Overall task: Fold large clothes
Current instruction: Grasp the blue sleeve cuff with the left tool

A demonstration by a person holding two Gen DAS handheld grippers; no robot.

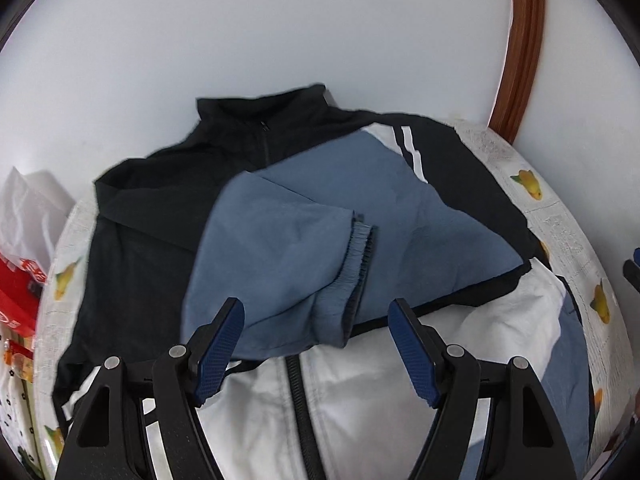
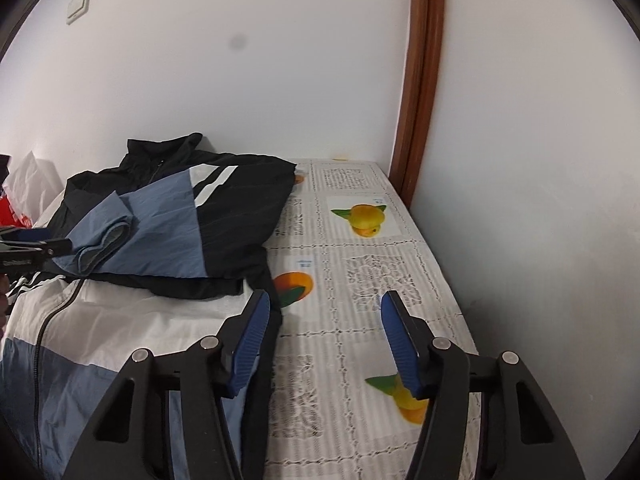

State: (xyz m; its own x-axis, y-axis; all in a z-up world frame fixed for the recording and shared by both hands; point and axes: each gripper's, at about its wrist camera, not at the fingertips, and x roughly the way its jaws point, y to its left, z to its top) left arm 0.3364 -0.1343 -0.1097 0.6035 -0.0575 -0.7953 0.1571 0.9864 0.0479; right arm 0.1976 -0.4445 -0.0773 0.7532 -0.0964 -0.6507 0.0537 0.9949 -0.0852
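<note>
Both sets of jaws stand apart with nothing pinched between them. On my left gripper (image 1: 316, 312) the blue pads (image 1: 218, 350) spread wide over the jacket (image 1: 280, 216), framing the elastic cuff (image 1: 360, 264) of a sleeve without pressing on it. My right gripper (image 2: 322, 304) has its jaws at a middling gap, and through that gap I see only the tablecloth (image 2: 360, 264); the left pad (image 2: 250, 344) sits right at the jacket's dark edge, though I cannot tell whether it touches the cloth.

I see the jacket lying on the table, pushed up towards the white wall (image 1: 240, 32). It is a black, dusty-blue and white windbreaker with a stand-up collar (image 1: 260, 104) at the far end and two white stripes (image 1: 408, 148) across the shoulder. One blue sleeve is folded across the chest, its gathered cuff ending near the middle. Nearer to me the white lower panel (image 1: 360, 392) spreads out, split by a dark zipper (image 1: 298, 400), and a blue band runs along the hem in my right view. The fabric looks rumpled rather than flat.

My left gripper points steeply down over the middle of the garment. From the right camera I catch it side-on at the left edge, low over the folded sleeve. My right gripper tilts down more gently at the jacket's right side, above the lace-and-fruit-print cloth. A brown wooden door frame (image 2: 420, 80) runs up the corner, and some red packaging (image 1: 16, 292) and a white bag (image 1: 32, 200) sit at the table's left.
</note>
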